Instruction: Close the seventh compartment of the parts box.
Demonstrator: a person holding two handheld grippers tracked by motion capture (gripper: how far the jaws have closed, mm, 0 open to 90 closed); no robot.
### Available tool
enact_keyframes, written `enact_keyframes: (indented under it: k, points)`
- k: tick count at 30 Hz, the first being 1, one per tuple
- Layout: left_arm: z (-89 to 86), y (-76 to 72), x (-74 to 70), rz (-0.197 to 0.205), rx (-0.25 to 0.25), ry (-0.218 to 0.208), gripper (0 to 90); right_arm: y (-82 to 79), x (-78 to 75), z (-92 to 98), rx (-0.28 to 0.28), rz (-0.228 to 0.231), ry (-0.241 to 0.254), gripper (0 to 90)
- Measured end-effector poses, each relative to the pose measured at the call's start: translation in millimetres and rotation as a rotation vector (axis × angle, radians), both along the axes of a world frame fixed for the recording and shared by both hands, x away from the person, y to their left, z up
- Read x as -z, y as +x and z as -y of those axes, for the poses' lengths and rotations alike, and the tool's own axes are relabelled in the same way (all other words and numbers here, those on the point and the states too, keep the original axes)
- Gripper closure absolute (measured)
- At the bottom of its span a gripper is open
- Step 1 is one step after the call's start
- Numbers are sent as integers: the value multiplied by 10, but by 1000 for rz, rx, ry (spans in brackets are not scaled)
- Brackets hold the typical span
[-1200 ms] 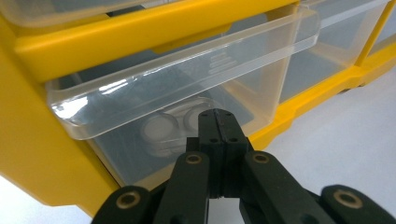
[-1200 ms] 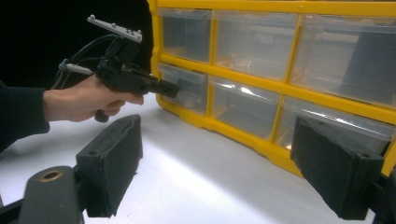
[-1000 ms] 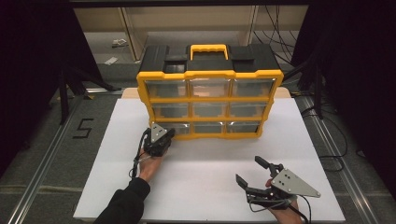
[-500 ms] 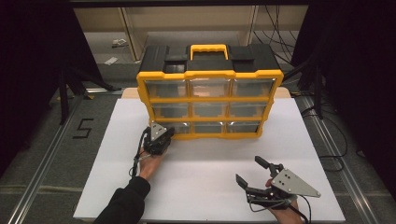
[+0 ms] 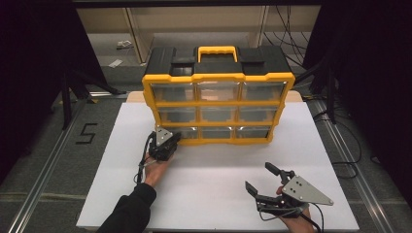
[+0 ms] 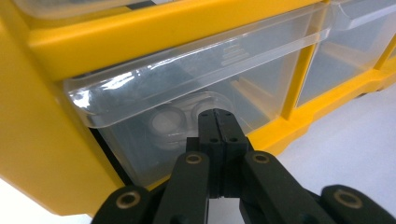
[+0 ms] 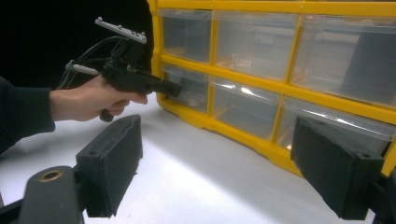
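Observation:
A yellow and black drawer organizer (image 5: 218,77) with clear drawers stands upright at the back of the white table (image 5: 209,179). My left gripper (image 5: 174,138) is shut, its tips against the front of the bottom-left drawer (image 5: 187,132). In the left gripper view the closed jaws (image 6: 216,114) rest just under that drawer's clear lip (image 6: 187,93), and a pale round item (image 6: 166,123) lies inside. The right gripper view shows the left gripper (image 7: 177,89) at the same drawer (image 7: 189,88). My right gripper (image 5: 257,175) stands open near the table's front right, nothing between its jaws (image 7: 224,158).
The organizer's black top carries a yellow handle (image 5: 216,51). A "5" mark (image 5: 86,133) lies on the grey floor left of the table, beside a metal rail (image 5: 43,174). Cables (image 5: 335,121) run along the floor at the right.

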State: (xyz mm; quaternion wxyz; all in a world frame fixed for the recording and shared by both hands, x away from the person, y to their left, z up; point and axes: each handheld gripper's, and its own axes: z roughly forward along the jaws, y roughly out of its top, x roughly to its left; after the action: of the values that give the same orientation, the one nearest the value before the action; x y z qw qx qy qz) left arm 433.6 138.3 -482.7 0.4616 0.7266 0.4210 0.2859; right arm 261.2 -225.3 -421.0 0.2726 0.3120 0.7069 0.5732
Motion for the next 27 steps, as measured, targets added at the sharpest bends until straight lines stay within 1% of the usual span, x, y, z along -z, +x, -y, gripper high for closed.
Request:
enact_keyframes:
  k: [4,7,8,9,10,11,13,14,16,18,20,23,27]
  points:
    - [10,-20,-23,3,2,1,898,0,-1,2,2,0,4,177]
    - [28,-36,-39,-1,14,-3,855,-2,-3,5,2,-1,4,177]
    - [39,-42,-42,-5,19,1,830,-3,-4,6,2,-3,3,178]
    - [55,-51,-45,-6,14,7,779,-3,-5,7,2,-3,4,178]
    - [76,-61,-49,-10,6,16,717,-3,-5,8,2,-3,4,178]
    - [87,-68,-55,-15,0,20,635,-3,-6,9,2,-4,2,178]
    - [108,-96,-79,-21,8,19,572,-2,-6,9,2,-4,3,178]
    - [122,-117,-96,-14,12,25,550,-2,-6,9,2,-4,3,177]
    - [129,-142,-118,-17,20,27,492,-2,-6,10,2,-5,2,178]
    - [127,-160,-135,-41,29,3,434,-2,-6,11,2,-5,2,178]
    - [118,-178,-151,-56,39,-12,400,-3,-6,11,2,-4,2,178]
    - [120,-203,-172,-59,59,-34,345,-2,-6,9,2,-4,1,177]
    - [154,-241,-197,-56,84,-34,294,-2,-6,10,4,-3,5,178]
